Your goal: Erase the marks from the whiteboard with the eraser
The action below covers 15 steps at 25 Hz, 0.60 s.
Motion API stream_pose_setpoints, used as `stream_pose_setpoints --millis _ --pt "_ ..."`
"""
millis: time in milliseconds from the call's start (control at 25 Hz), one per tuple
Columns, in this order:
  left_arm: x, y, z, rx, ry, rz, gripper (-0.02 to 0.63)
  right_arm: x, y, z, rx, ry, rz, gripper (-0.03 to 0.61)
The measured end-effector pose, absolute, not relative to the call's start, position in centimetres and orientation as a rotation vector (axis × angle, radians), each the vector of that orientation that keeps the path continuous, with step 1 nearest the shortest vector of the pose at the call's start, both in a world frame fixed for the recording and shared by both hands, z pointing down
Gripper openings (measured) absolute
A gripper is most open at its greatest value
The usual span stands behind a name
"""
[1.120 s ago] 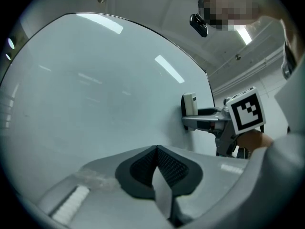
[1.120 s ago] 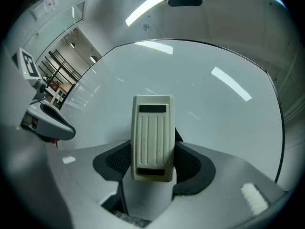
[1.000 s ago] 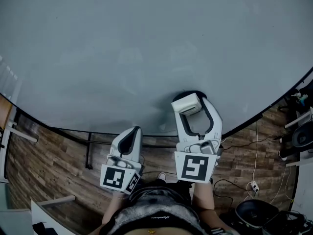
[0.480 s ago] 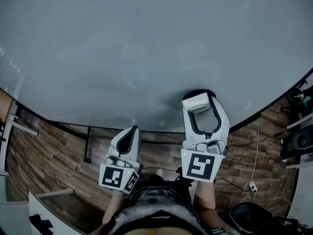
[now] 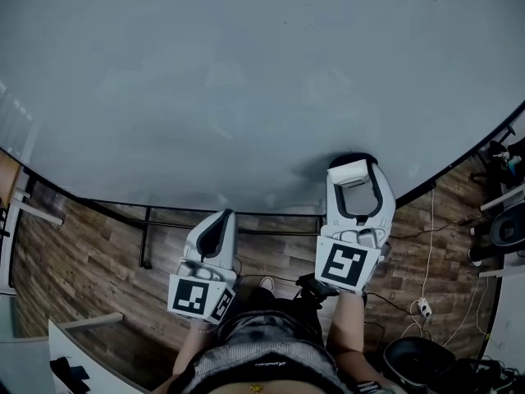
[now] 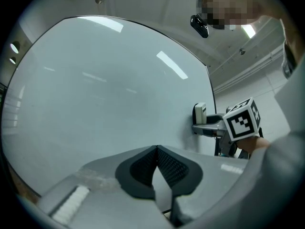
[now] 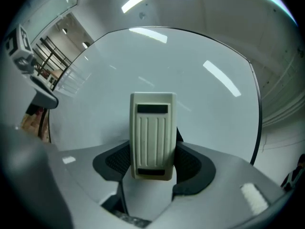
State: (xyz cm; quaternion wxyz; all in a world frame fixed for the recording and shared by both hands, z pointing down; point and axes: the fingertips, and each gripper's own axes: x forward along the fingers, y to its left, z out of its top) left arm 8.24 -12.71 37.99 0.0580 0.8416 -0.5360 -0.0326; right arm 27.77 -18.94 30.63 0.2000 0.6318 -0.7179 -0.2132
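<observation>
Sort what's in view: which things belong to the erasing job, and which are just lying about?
Job in hand:
- whiteboard
- eraser, clamped in the right gripper's jaws, against the board

Lying about or idle:
- left gripper, jaws together, empty, short of the board
- white socket block on the wood floor

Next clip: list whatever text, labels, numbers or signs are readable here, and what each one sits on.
No readable words or numbers in any view.
Whiteboard: no writing visible.
Eraser: ribbed back with two dark panels, no legible print.
Left cube and right cube: black-and-white square patterns, not text.
Shirt print: too small to read.
</observation>
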Motion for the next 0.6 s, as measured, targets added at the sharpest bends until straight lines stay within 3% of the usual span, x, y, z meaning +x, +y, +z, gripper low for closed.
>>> stream_pose_setpoints --millis 600 --pt "1.9 -12.8 37.3 2.624 -1.520 -0.103 0.005 21.8 -18.4 32.6 1.856 -1.928 -0.499 0.259"
